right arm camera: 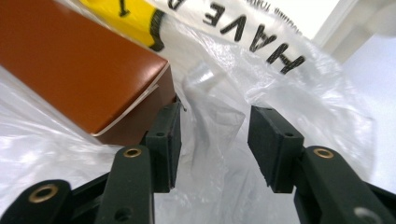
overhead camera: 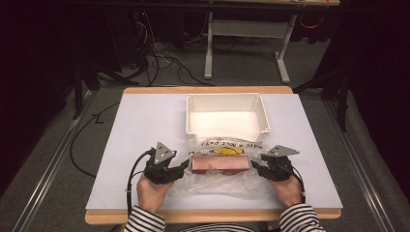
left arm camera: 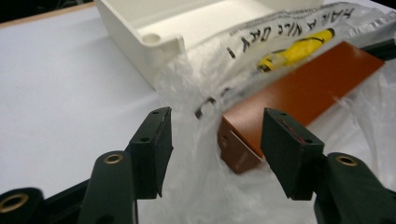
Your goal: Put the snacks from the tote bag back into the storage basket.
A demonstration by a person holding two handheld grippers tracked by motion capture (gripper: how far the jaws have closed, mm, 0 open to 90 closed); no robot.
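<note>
Looking down from the high view, I have my left gripper (overhead camera: 180, 169) low on the table (overhead camera: 145, 125), hand behind it and striped sleeve at the near edge, pointing right toward the brown box (overhead camera: 220, 165). Its jaws stand apart with nothing clamped; in the left gripper view they straddle the crinkled edge of the clear plastic bag (left arm camera: 201, 93), and the box's near end (left arm camera: 238, 154) sits just past the right-hand jaw (whether the film touches a pad I cannot tell).

The box lies lengthwise on the bag (overhead camera: 217, 183), in front of the white bin (overhead camera: 227, 116), between my two grippers. From above the bag's outline is hard to trace against the pale table.

My right gripper (overhead camera: 257, 168) mirrors the left, aimed inward at the box's other end. Its jaws are also parted, holding nothing; the right gripper view shows bag film (right arm camera: 215, 130) bunched between them and the box corner (right arm camera: 84, 70) just beside the left-hand jaw. Lettering on the bag is cut off there, while the high view gives the whole printed line and the yellow mark.
</note>
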